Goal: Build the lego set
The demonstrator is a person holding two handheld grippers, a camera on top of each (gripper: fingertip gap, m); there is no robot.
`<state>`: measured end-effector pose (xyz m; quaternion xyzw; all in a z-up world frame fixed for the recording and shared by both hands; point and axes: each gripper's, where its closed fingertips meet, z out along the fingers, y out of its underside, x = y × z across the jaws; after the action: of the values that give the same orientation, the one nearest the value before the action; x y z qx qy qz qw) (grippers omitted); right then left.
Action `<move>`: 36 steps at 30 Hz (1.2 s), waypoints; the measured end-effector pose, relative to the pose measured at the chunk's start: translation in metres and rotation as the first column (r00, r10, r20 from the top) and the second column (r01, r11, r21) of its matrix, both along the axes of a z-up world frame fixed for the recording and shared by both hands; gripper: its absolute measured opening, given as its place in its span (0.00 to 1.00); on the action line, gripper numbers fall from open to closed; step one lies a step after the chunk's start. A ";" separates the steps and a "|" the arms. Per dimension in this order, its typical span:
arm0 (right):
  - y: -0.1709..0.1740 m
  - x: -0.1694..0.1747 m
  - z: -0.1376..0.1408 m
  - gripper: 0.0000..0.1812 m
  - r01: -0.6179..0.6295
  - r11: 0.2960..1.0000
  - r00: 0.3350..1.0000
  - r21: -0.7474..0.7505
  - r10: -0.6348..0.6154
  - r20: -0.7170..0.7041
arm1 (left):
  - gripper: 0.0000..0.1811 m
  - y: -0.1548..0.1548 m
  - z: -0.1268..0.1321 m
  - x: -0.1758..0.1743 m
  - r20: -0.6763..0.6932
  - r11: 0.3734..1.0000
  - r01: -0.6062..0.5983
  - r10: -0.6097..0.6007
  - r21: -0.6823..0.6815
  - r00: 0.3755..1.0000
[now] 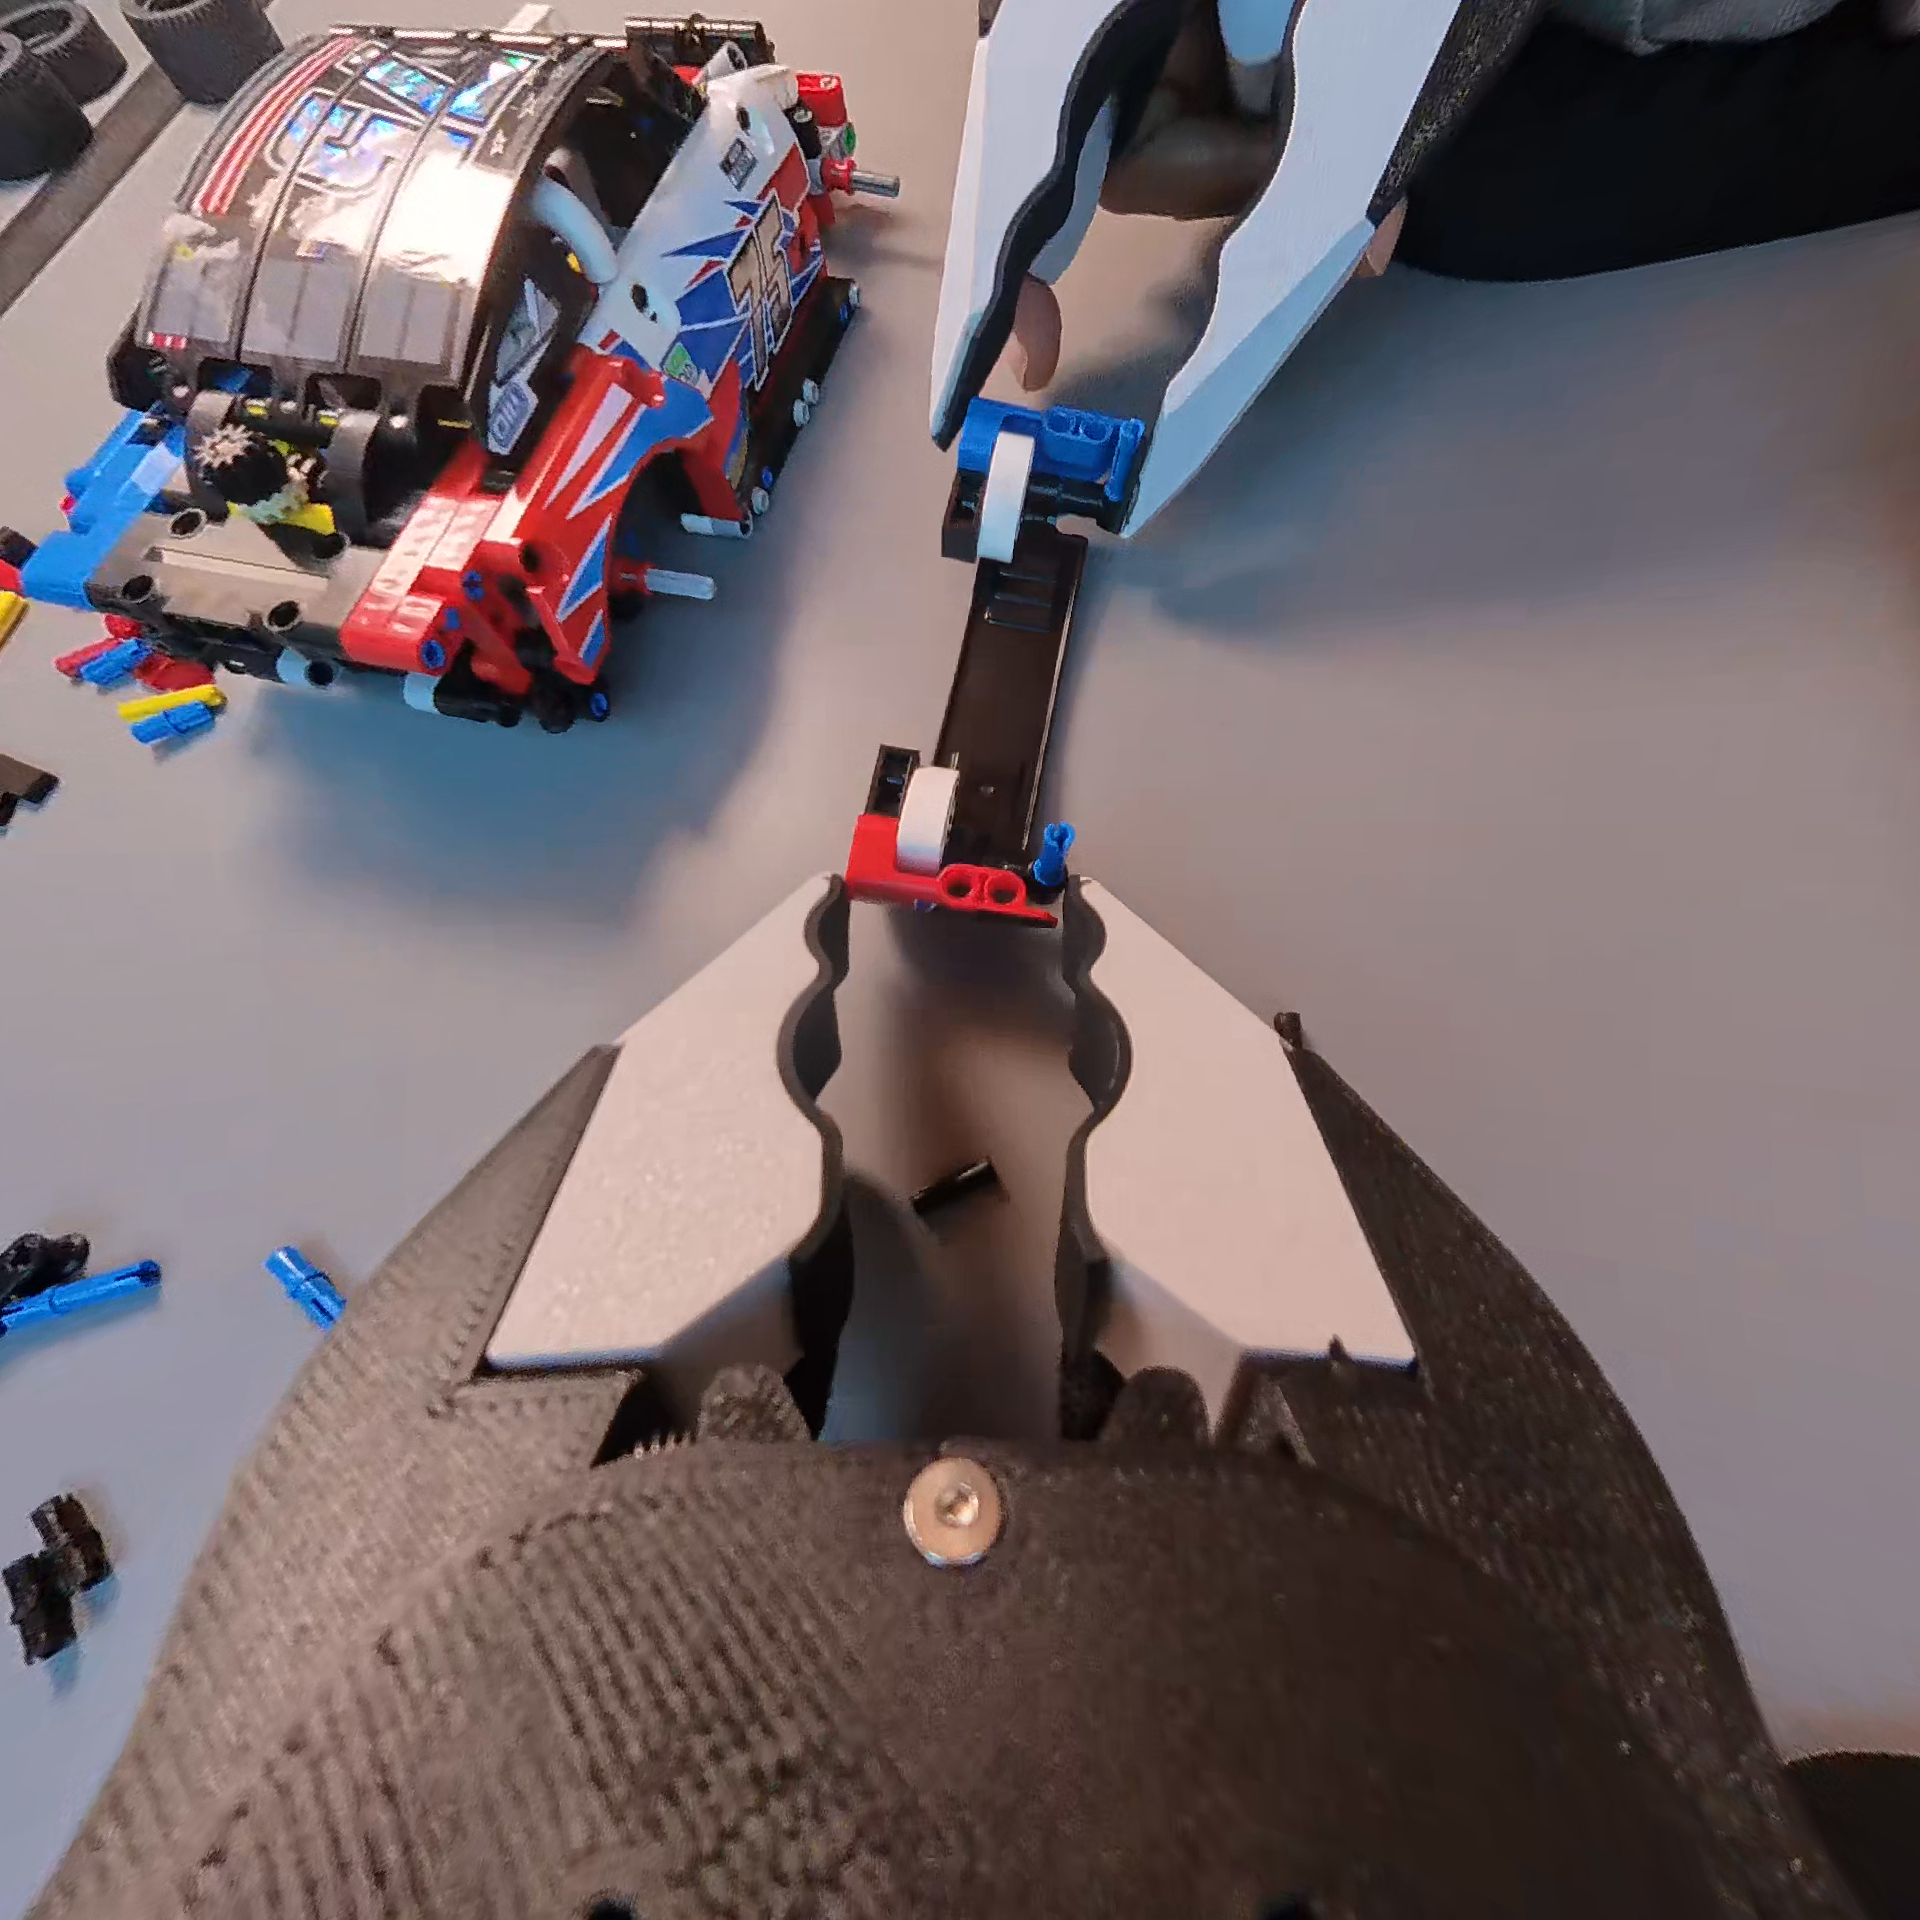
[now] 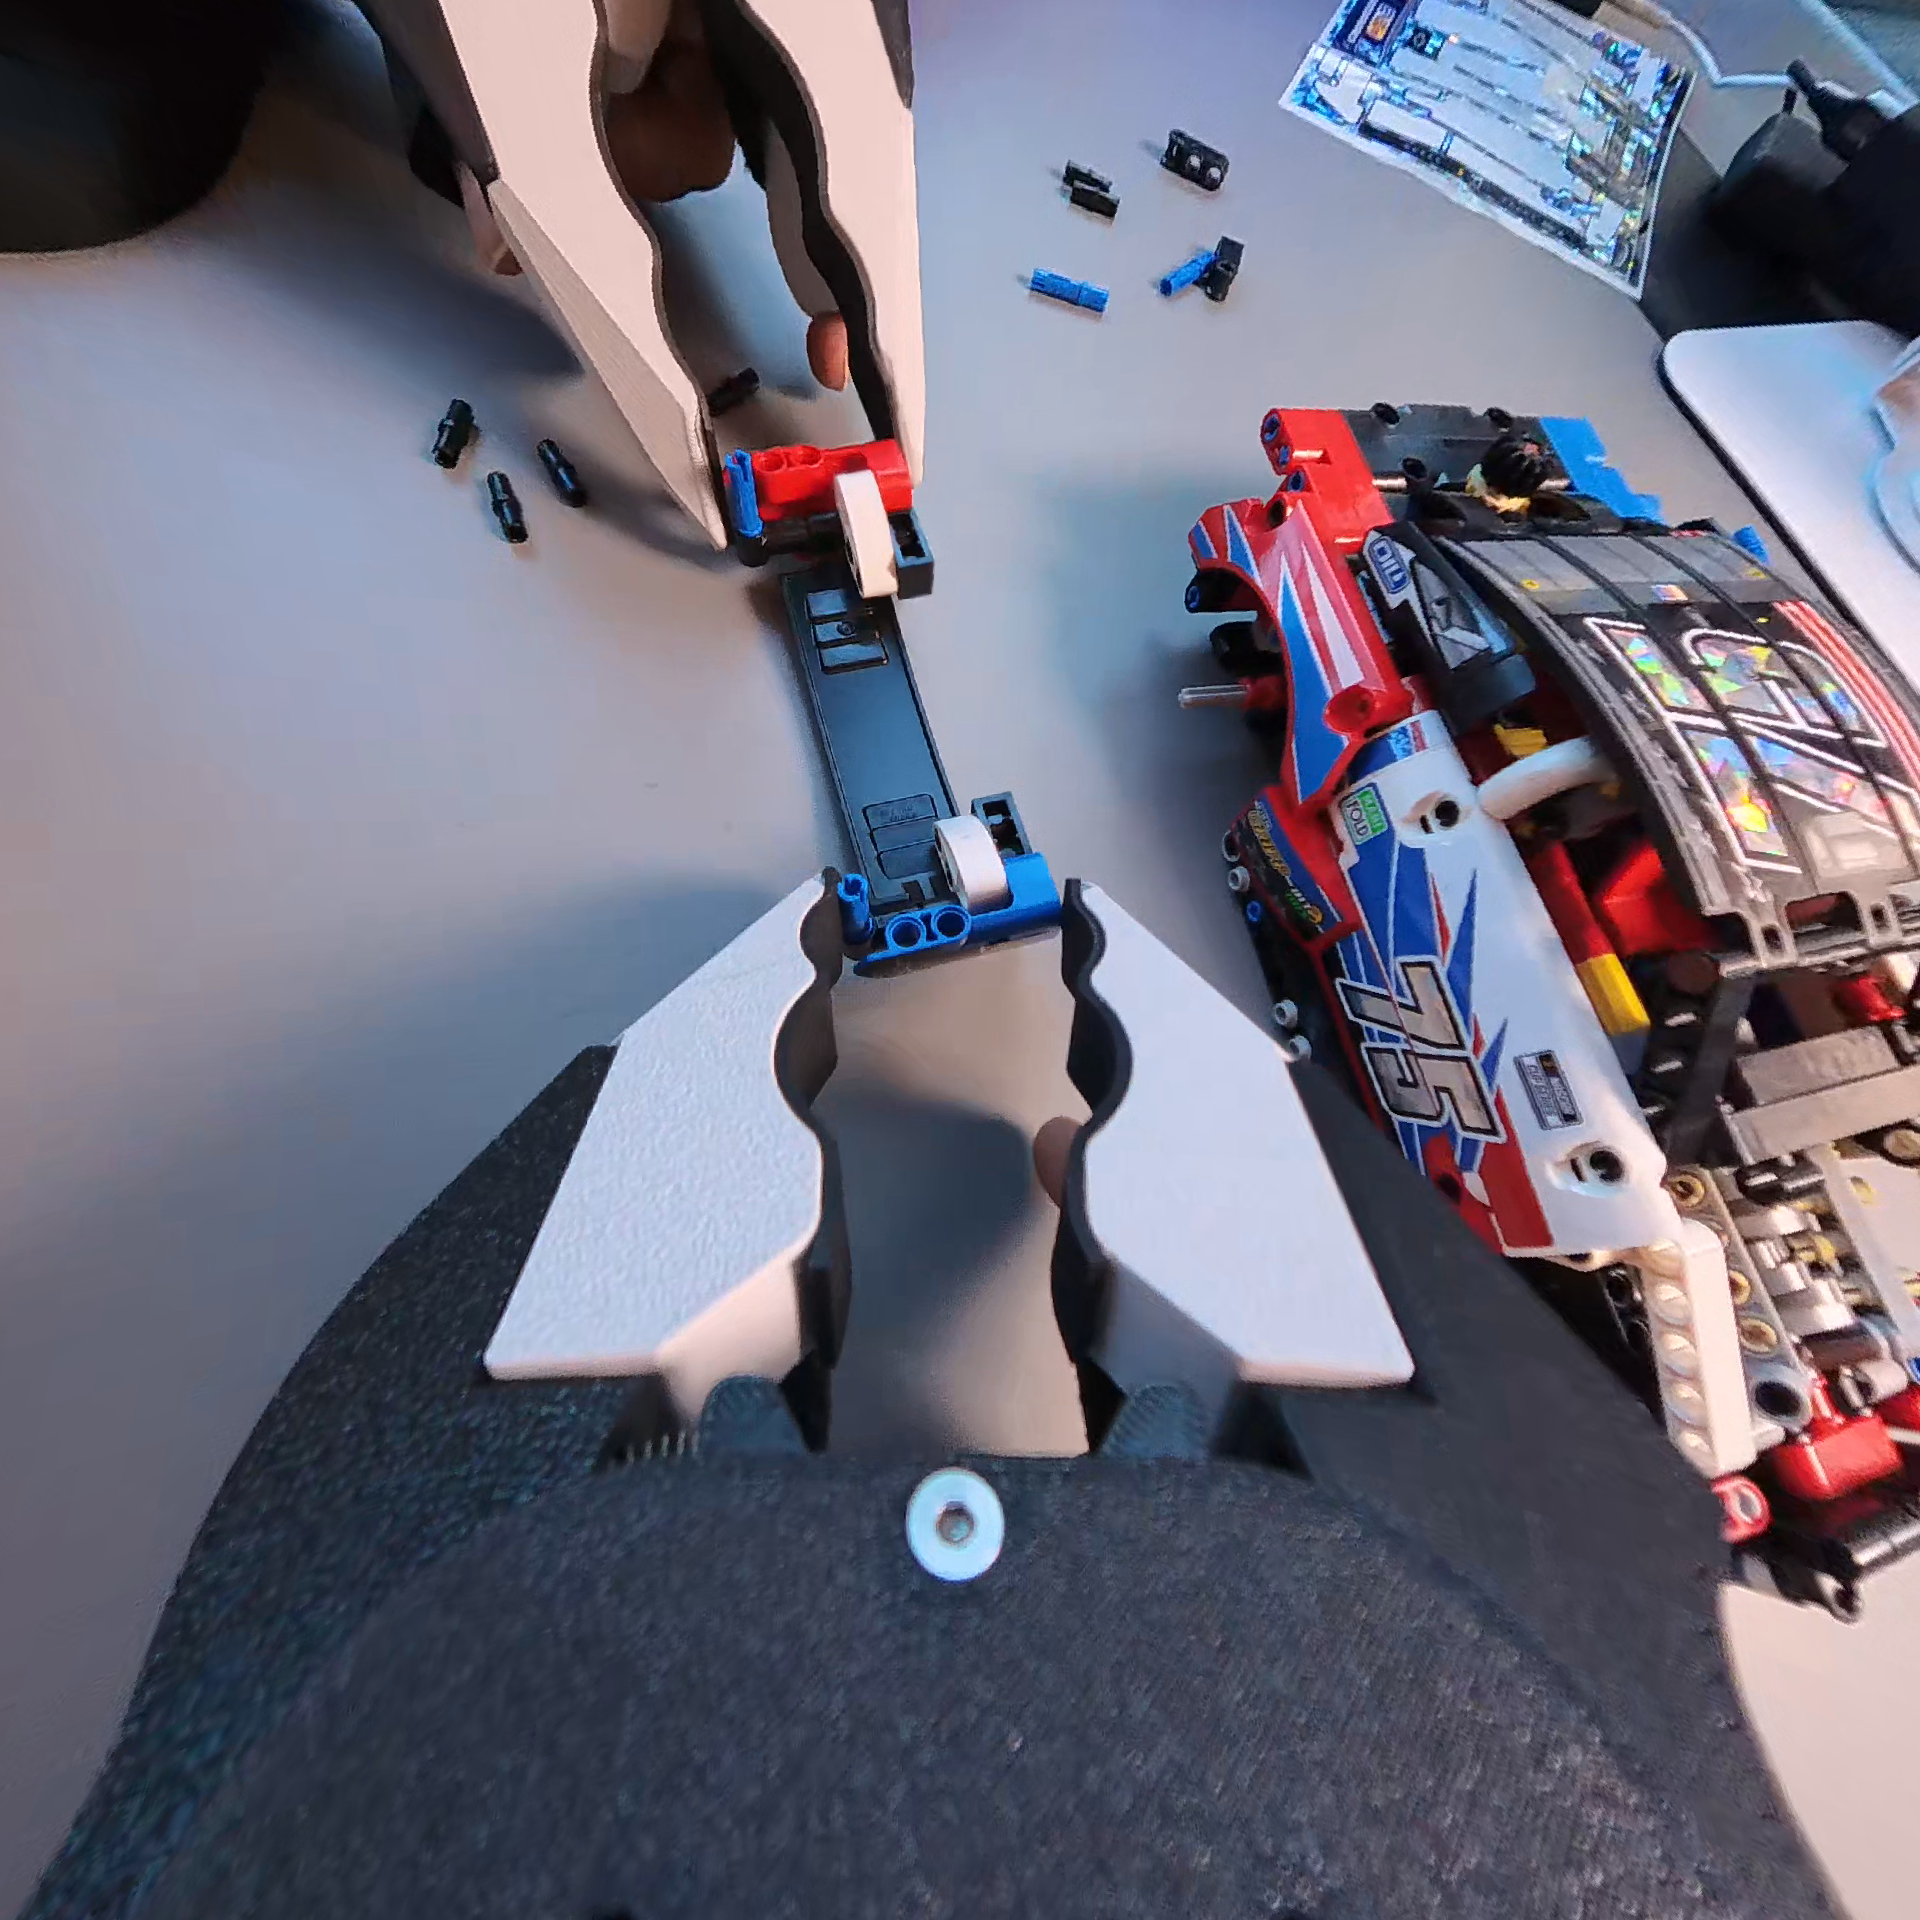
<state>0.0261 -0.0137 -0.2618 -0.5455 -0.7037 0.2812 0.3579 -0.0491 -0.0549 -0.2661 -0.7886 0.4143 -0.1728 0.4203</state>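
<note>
A long black wing piece [image 1: 1003, 686] lies low over the grey table, with a red end [image 1: 966, 883] and a blue end [image 1: 1049, 447], each with a white ring. My left gripper [image 1: 956, 888] is shut on the red end. My right gripper [image 2: 945, 888] is shut on the blue end [image 2: 935, 920]. The two grippers face each other: the right one shows at the top of the left wrist view [image 1: 1039, 478], the left one at the top of the right wrist view [image 2: 816, 499]. The wing piece [image 2: 873, 717] also shows in the right wrist view. The part-built race car [image 1: 468, 364] [image 2: 1558, 883] stands beside it.
Loose blue pins [image 1: 307, 1288] and black pins [image 2: 499, 478] lie scattered on the table, and one black pin [image 1: 954, 1184] lies under my left gripper. Black tyres [image 1: 62, 94] stand at the far left. A sticker sheet [image 2: 1486, 125] and a white tray [image 2: 1808, 416] lie past the car. Across from one pair of fingers to the other is roughly 10 cm.
</note>
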 end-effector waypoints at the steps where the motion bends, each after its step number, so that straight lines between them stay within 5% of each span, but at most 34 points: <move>1: 0.001 0.000 -0.001 0.22 0.005 1.000 1.000 -0.001 -0.005 0.000 | 0.22 0.001 0.000 -0.001 0.000 1.000 -0.006 0.006 0.004 1.000; 11: 0.013 0.001 0.023 0.26 0.059 0.991 0.985 -0.117 -0.077 -0.157 | 0.26 0.012 0.026 -0.017 0.144 0.987 -0.145 0.134 0.069 0.980; 24: 0.051 0.009 0.065 0.22 0.216 0.957 0.875 -0.192 -0.277 -0.398 | 0.25 0.031 0.066 -0.081 0.367 0.877 -0.439 0.349 0.197 0.862; 36: 0.066 0.011 0.064 0.16 0.276 0.941 0.847 -0.195 -0.334 -0.413 | 0.19 0.035 0.059 -0.111 0.306 0.835 -0.505 0.432 0.219 0.848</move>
<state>0.0369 0.0527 -0.1978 -0.5945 -0.4893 0.3810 0.5119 -0.1598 -0.0204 -0.2076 -0.7681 0.1730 -0.0963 0.6089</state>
